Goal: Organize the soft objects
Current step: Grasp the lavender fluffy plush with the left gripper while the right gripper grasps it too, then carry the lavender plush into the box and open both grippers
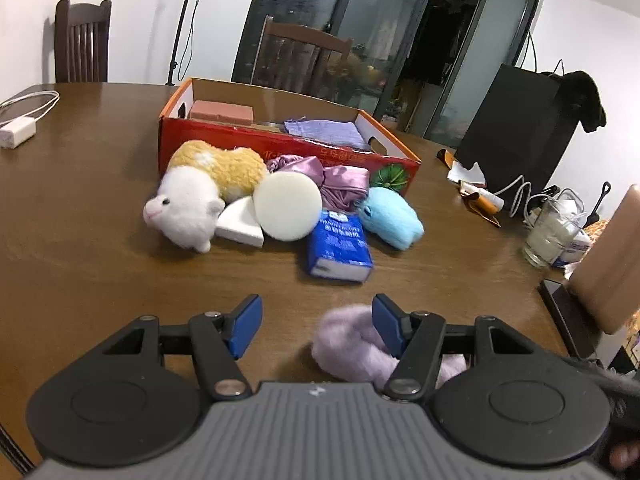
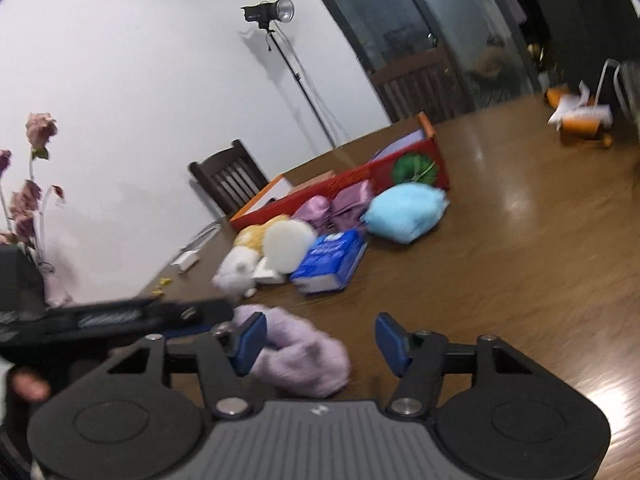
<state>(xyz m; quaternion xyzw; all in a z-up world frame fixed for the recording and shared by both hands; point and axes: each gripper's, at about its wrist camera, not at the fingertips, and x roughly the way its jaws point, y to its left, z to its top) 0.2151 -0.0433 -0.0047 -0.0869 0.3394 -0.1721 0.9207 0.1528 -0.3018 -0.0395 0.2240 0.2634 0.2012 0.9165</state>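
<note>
A lilac fluffy ball lies on the brown table close in front of me. My left gripper stands open over it, the fluff against the right pad and the left pad bare. My right gripper is open too, the same lilac ball lying by its left pad. Farther back sit a white-and-yellow hamster plush, a round white sponge, a white wedge, a blue tissue pack, a light blue fluffy ball and pink satin cloth.
Behind the pile stands a red cardboard box holding a pink block and lilac cloth. A charger with cable lies far left. At the right are a glass jar, wrappers and a black box.
</note>
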